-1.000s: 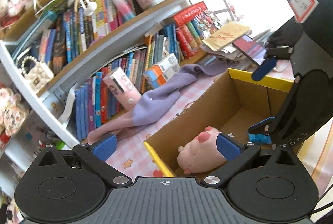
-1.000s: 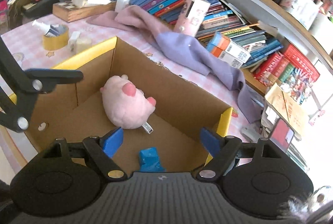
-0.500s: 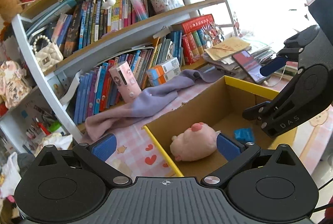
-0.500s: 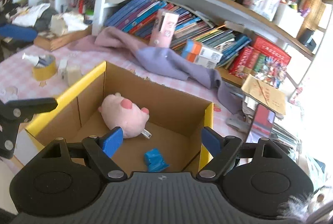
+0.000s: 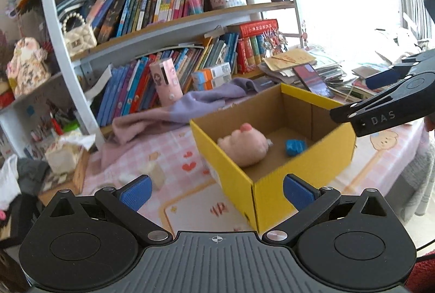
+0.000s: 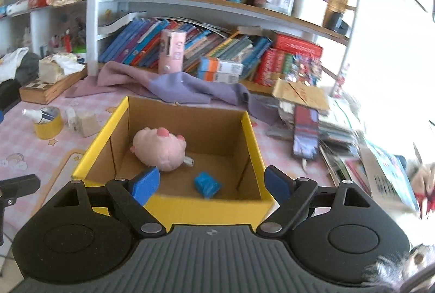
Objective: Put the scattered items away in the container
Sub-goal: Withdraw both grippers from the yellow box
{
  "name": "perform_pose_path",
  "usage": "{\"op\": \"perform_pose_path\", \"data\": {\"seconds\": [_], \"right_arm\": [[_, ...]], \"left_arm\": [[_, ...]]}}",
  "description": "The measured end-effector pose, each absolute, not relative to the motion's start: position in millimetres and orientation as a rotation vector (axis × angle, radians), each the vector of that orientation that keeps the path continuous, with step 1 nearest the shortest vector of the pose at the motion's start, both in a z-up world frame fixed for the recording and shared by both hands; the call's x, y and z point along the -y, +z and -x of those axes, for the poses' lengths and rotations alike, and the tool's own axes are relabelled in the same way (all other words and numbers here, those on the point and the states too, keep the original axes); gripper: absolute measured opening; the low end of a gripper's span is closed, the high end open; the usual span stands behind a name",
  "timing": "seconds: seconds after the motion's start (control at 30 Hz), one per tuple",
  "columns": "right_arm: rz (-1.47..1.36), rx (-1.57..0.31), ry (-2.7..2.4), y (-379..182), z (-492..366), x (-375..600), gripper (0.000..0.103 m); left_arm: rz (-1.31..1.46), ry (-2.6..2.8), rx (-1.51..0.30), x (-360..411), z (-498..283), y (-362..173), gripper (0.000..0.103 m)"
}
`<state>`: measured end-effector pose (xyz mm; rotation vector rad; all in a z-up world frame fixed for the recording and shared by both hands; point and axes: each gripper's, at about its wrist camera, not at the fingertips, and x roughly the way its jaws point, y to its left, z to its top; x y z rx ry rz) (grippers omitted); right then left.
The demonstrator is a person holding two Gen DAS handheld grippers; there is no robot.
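Note:
A yellow cardboard box (image 5: 272, 184) (image 6: 212, 208) stands open on the pink checked tablecloth. Inside it lie a pink plush toy (image 5: 243, 147) (image 6: 159, 150) and a small blue object (image 5: 295, 146) (image 6: 207, 184). My left gripper (image 5: 217, 193) is open and empty, held back from the box's near corner. My right gripper (image 6: 210, 184) is open and empty, just before the box's near wall; it also shows at the right of the left wrist view (image 5: 380, 113). A yellow tape roll with a small white bottle (image 6: 47, 121) and a pale block (image 6: 88, 124) (image 5: 156, 174) lie on the table left of the box.
A lilac cloth (image 6: 185, 89) (image 5: 190, 108) lies behind the box, in front of a full bookshelf. A pink cylinder (image 6: 172, 51) and an orange and white carton (image 6: 220, 70) stand there. A phone on stacked papers (image 6: 304, 135) lies right of the box. A wooden tray (image 6: 51, 86) sits at left.
Both grippers have pulled back and up from over the box. The box now shows whole in both views, and the tape roll and block have come into sight.

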<state>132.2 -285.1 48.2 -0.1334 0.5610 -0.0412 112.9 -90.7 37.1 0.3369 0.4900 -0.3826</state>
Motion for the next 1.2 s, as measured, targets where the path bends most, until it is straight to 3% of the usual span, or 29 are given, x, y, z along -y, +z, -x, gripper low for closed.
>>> {"op": "perform_pose_path", "data": {"seconds": [0.67, 1.2], "right_arm": [[-0.003, -0.616, -0.089, 17.9, -52.3, 209.7, 0.085], [0.103, -0.613, 0.119, 10.8, -46.7, 135.7, 0.085]], "left_arm": [[-0.209, -0.257, -0.597, -2.0, -55.9, 16.6, 0.103], [-0.111, -0.078, -0.634, -56.3, -28.3, 8.0, 0.103]]}}
